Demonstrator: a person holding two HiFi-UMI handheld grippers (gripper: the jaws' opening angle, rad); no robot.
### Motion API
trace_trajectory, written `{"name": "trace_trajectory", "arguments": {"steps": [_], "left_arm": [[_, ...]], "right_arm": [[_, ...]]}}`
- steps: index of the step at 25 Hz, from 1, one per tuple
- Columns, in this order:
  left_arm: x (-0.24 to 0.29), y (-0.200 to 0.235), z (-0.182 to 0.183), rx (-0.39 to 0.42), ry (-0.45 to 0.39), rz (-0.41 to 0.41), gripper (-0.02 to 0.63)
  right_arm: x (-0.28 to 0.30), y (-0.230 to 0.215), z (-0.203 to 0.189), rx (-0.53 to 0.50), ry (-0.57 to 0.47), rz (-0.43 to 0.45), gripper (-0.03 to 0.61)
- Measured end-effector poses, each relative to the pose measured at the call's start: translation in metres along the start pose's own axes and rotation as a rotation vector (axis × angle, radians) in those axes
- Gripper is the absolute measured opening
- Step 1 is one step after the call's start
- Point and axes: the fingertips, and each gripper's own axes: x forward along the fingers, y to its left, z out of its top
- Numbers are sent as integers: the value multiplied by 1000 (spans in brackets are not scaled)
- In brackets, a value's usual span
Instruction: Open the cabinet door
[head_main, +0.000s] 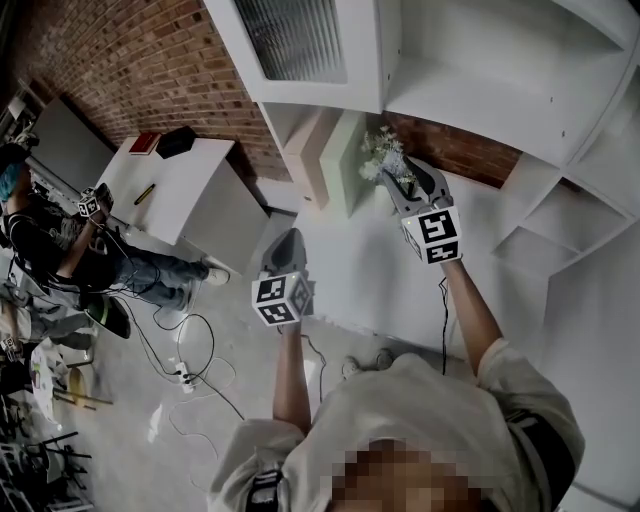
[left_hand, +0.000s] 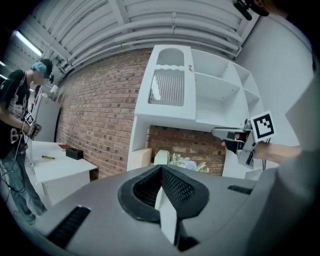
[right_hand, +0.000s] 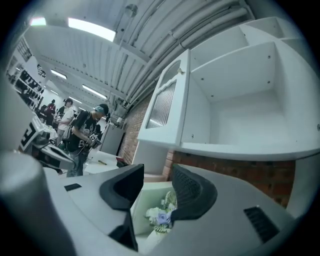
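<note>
- The cabinet door (right_hand: 167, 107), with its ribbed pane, stood swung out from the white cabinet. It was at the top centre of the head view and left of centre in my right gripper view.
- Just right of the door, the compartment (right_hand: 240, 100) it covers lay bare. I could see its back wall and its shelf, and nothing was in it.
- A small knob (right_hand: 181, 71) seemed to sit near the door's upper edge, but it was too small for me to be sure.
- My right gripper (right_hand: 157, 187) was below the compartment, at the centre right of the head view. Its fingers were wide apart and gripped nothing. Through the gap I saw only a bunch of pale flowers (right_hand: 161, 215) in the niche under the shelf.
- My left gripper (left_hand: 161, 172) was lower and further left in the head view, well apart from the door. Its fingers were pressed together on nothing.
- Further out were a brick wall (head_main: 130, 60) at the upper left, a white tabletop (head_main: 185, 185) below it, and another person (head_main: 60, 240) at the left edge.
- I judged the opening step to be as good as done, with the door free of my fingers.
- The next move seemed to call for drawing the right gripper back without brushing the door's edge. If the door needed to be wider, I would nudge its free edge further out.
</note>
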Motion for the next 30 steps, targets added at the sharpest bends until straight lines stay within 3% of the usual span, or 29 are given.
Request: {"name": "trace_trajectory", "arguments": {"steps": [10, 30], "left_arm": [[5, 10, 13, 9, -14, 1, 26], [9, 28, 16, 2, -23, 14, 26]], "right_arm": [[61, -30, 71, -23, -81, -25, 199], [96, -51, 77, 22, -59, -27, 164]]}}
